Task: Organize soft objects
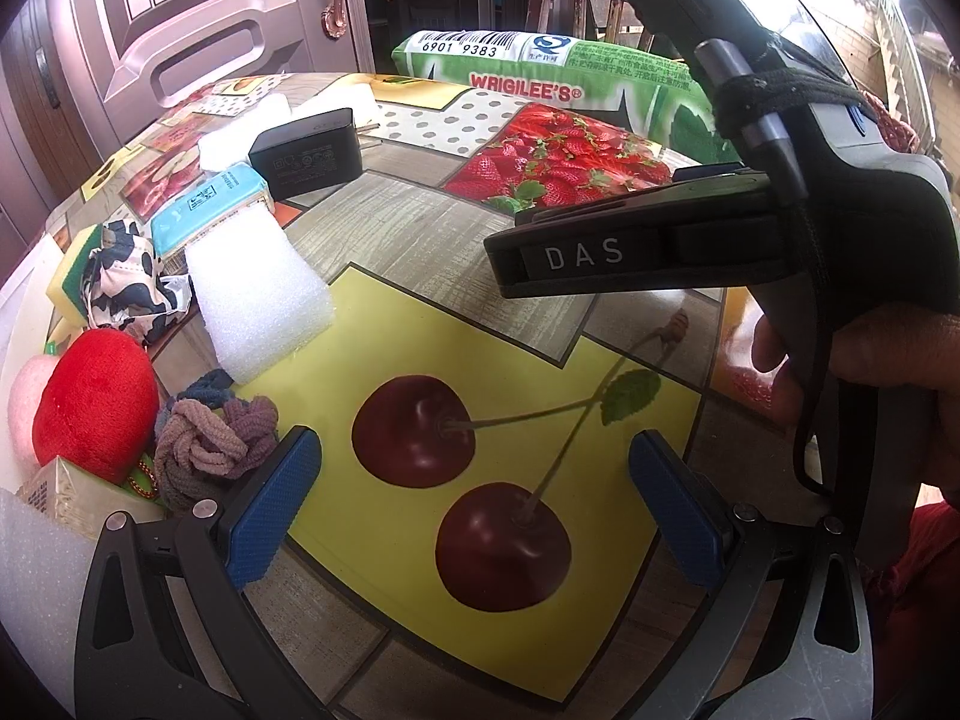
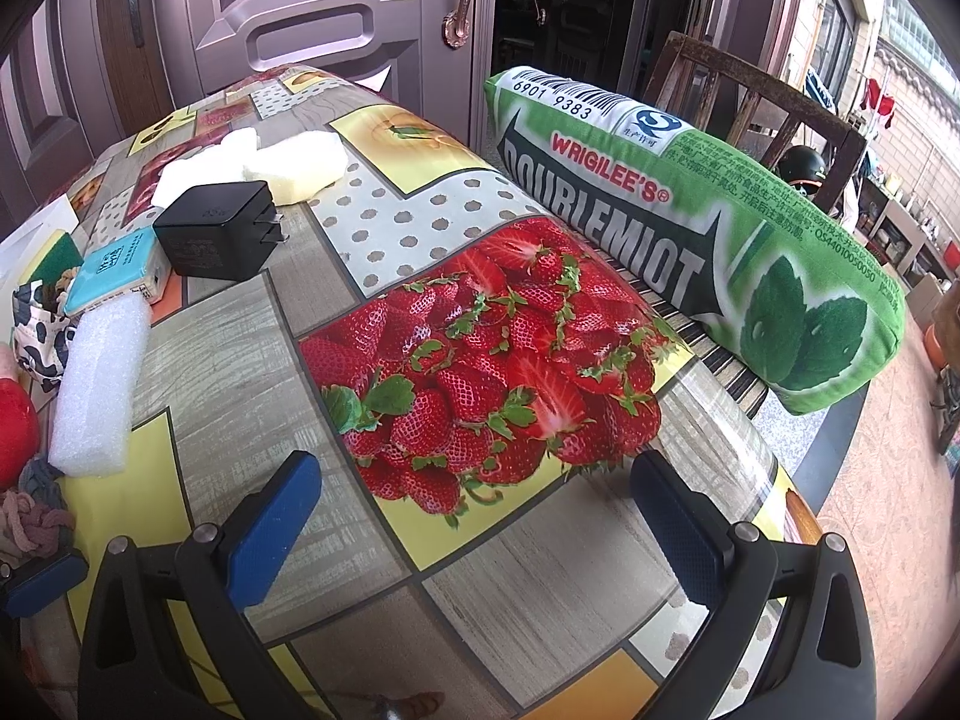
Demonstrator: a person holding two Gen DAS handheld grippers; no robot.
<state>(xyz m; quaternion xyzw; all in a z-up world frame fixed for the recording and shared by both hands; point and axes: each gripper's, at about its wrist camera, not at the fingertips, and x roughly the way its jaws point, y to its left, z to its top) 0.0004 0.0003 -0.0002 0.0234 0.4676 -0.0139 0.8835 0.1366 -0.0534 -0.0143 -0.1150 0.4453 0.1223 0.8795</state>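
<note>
Both my grippers, left (image 1: 474, 498) & right (image 2: 474, 516), gape empty; hair ties (image 1: 207, 438) just left of my left fingertip may snag, or charger (image 2: 216, 228) ahead gets grabbed w/ soft stuff.

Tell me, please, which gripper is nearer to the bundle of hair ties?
Left. The left gripper has the hair ties right beside its finger; the right gripper is farther off over the strawberry print.

A black charger (image 2: 217, 230) lies on the fruit-print tablecloth (image 2: 498, 570) before a door (image 2: 300, 6).
</note>
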